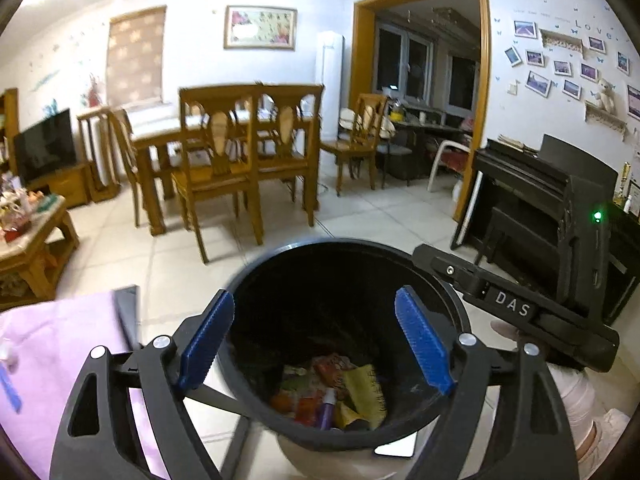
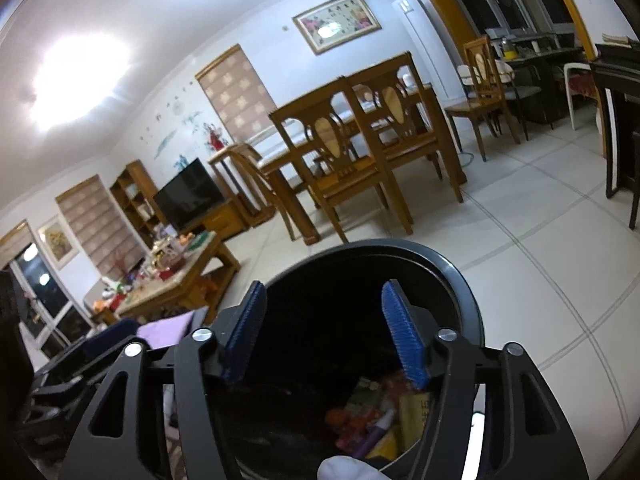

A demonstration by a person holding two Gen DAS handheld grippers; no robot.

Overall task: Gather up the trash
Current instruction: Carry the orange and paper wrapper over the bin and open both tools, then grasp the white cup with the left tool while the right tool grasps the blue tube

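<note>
Blue-padded left hand-held gripper (image 1: pixel 316 344) and right hand-held gripper (image 2: pixel 324 332) both gape empty above the black bin (image 1: pixel 456 300).

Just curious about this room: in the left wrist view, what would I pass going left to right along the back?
Television → dining table with wooden chairs → tall white air conditioner → lone wooden chair → doorway → black piano.

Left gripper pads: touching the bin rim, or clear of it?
Cannot tell. In the left wrist view the left gripper is open over the black bin, nothing between its pads, but each pad overlaps the rim in the picture, so no gap or contact shows.
</note>
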